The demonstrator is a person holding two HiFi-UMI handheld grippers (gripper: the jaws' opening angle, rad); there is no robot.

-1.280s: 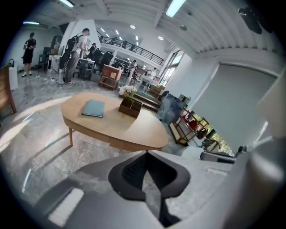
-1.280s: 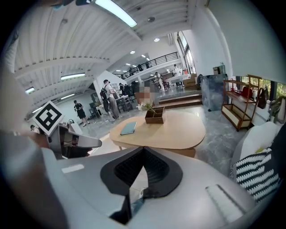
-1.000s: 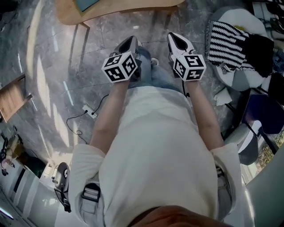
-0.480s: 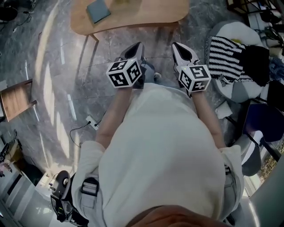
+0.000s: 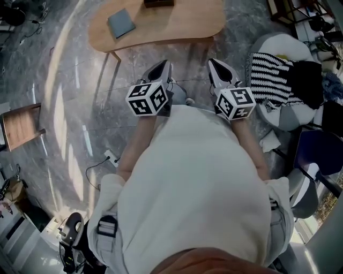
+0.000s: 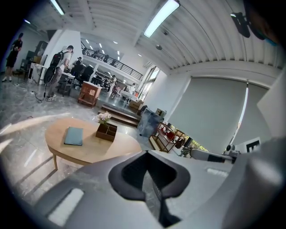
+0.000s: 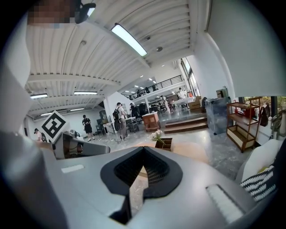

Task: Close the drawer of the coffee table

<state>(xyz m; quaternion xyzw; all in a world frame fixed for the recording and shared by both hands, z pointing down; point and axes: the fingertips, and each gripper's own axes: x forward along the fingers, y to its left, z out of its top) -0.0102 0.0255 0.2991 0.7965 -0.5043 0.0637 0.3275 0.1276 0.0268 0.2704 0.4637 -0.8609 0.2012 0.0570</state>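
The oval wooden coffee table (image 5: 177,24) stands ahead of me on the grey stone floor, with a blue book (image 5: 120,23) and a dark box (image 5: 158,2) on top. No drawer shows in any view. My left gripper (image 5: 162,66) and right gripper (image 5: 214,63) are held side by side in front of my body, short of the table, both shut and empty. In the left gripper view the table (image 6: 89,150), book (image 6: 73,135) and flower box (image 6: 106,131) lie beyond the closed left gripper (image 6: 146,154). The right gripper (image 7: 143,151) points at the flower box (image 7: 163,143).
A white seat with a black-and-white striped cushion (image 5: 273,64) stands at the right, a dark blue chair (image 5: 316,144) behind it. A small wooden stand (image 5: 21,126) is at the left. A power strip with its cable (image 5: 110,156) lies on the floor. People (image 6: 58,71) stand far off.
Both grippers have risen, still shut and side by side. The coffee table has come further into the top of the head view, so the book and box now show.
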